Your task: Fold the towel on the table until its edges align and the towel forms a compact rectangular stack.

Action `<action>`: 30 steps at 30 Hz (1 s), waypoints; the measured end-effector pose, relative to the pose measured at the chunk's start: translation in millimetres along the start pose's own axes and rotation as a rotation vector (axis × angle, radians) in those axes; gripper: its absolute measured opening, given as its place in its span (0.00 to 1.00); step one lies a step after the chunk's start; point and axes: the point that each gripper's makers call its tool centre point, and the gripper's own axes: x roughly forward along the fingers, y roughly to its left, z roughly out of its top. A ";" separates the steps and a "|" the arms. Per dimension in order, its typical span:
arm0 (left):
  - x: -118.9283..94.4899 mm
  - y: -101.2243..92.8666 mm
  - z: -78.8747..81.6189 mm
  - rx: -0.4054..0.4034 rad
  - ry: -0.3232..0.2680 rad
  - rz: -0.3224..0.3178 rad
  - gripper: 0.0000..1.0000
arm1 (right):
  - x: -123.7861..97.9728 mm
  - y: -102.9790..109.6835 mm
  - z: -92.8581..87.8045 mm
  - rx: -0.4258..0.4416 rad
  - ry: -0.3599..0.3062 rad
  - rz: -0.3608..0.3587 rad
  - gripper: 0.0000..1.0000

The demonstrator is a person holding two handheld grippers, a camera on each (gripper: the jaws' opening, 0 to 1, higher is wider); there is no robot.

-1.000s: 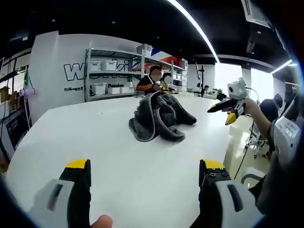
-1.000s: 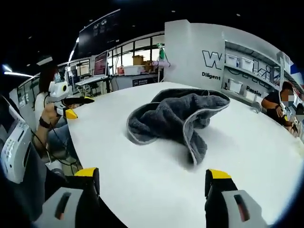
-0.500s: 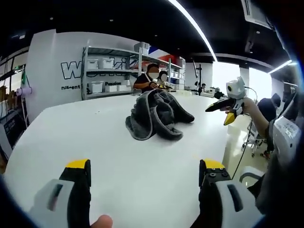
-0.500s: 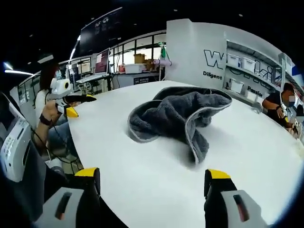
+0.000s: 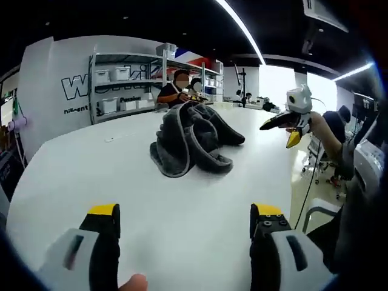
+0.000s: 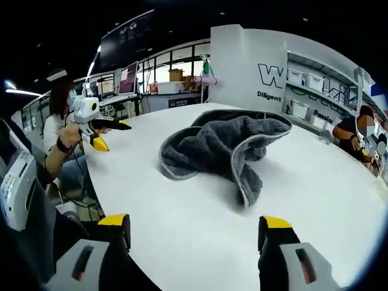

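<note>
Towel (image 5: pixel 191 140) first: a dark grey terry cloth with a paler stitched hem, lying unfolded in a soft crumpled heap near the middle of a large white table (image 5: pixel 121 176) whose smooth top has a rounded edge. Seen from the right gripper view, the towel's plush folds curl into loops, one hemmed flap drooping toward the camera. Behind the table stands a white wall (image 6: pixel 248 66) printed with large outlined letters beginning "W" and smaller words beginning "Diligent"; beside it, metal shelving (image 5: pixel 124 85) holds pale storage bins, and one shelf edge carries the word "Passion". A seated person in a dark top (image 5: pixel 173 94) is at the far side of the table. The left gripper (image 5: pixel 185 221) sits low over the near table edge — its two black jaws with yellow tips stand wide apart, with nothing between them. The right gripper (image 6: pixel 197 227) has the same yellow-tipped jaws, likewise spread wide and empty, well short of the towel. In the left gripper view the other gripper appears at the right, a white body with a dark beak-like jaw pair, held in a hand (image 5: pixel 318 124) off the table's side.
</note>
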 end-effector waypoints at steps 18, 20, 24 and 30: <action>64.5 9.8 22.4 0.127 0.049 -0.068 0.73 | 28.8 -44.1 10.8 -0.155 -0.021 -0.118 0.85; 72.4 6.2 22.9 0.183 0.051 -0.105 0.70 | 32.9 -46.0 7.7 -0.172 -0.003 -0.123 0.84; 84.0 7.3 24.7 0.164 0.045 -0.117 0.67 | 39.7 -53.3 8.0 -0.186 -0.015 -0.141 0.81; 98.9 7.8 28.3 0.186 0.033 -0.129 0.60 | 45.0 -69.2 8.6 -0.192 -0.022 -0.184 0.72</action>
